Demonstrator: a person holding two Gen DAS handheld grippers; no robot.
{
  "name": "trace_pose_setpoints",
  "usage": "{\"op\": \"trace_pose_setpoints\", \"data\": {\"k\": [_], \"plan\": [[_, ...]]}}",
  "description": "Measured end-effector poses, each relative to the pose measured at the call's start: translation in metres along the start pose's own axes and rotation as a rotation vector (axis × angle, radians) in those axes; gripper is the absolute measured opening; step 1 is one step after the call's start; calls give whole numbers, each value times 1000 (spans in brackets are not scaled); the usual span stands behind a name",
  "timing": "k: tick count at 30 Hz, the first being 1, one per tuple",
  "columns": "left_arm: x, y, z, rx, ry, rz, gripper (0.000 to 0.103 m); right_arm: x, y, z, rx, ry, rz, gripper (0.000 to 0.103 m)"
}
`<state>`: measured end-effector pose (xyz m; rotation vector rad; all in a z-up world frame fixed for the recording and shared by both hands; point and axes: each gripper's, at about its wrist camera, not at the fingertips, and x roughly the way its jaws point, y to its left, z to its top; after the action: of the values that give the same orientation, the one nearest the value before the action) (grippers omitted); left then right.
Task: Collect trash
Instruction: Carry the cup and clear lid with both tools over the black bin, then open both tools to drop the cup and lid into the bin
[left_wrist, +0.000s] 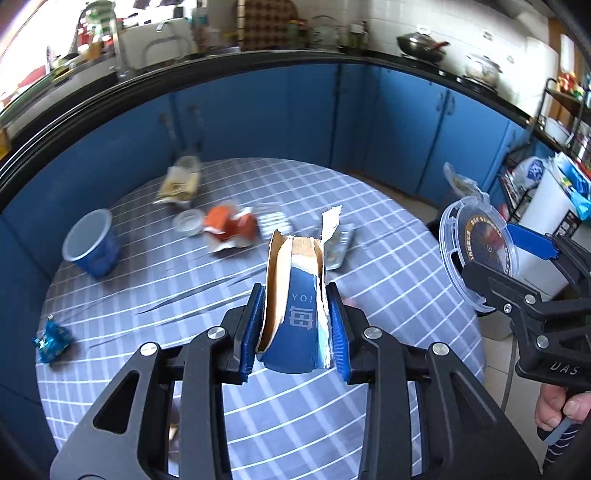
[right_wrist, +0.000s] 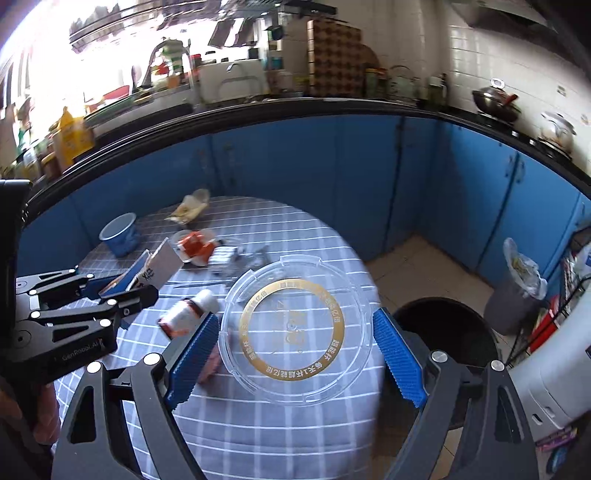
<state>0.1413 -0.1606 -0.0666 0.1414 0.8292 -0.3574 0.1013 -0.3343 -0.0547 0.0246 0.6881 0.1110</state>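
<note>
Left gripper (left_wrist: 295, 332) clamps a flattened blue carton (left_wrist: 297, 295) above the near edge of the round table (left_wrist: 406, 288) — right gripper (right_wrist: 295, 350) spans a clear round lid (right_wrist: 295, 328), pads on its rim, above the table's right edge — blue cup (left_wrist: 90, 243) lies near the far left edge

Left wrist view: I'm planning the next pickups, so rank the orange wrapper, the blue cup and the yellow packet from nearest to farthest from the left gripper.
From the left gripper, shut on the flattened blue carton:
1. Orange wrapper, just beyond, mid-table.
2. Blue cup, far left.
3. Yellow packet, at the table's far edge.
</note>
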Motion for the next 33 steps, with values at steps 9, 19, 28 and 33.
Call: {"op": "trace_pose_setpoints", "data": {"k": [9,19,28,33], "plan": [[22,-49,22,68,14,-32,34,4,-48,-4,38,-1,-52,83],[47,-100,55,140,1,-64,34,26,-106,3,95,-2,-119,83],[67,-133,75,187,7,-87,34,43,-153,0,170,7,-171,94],[75,-161,81,226,13,-116,34,44,-169,-9,183,21,-228,94]]}}
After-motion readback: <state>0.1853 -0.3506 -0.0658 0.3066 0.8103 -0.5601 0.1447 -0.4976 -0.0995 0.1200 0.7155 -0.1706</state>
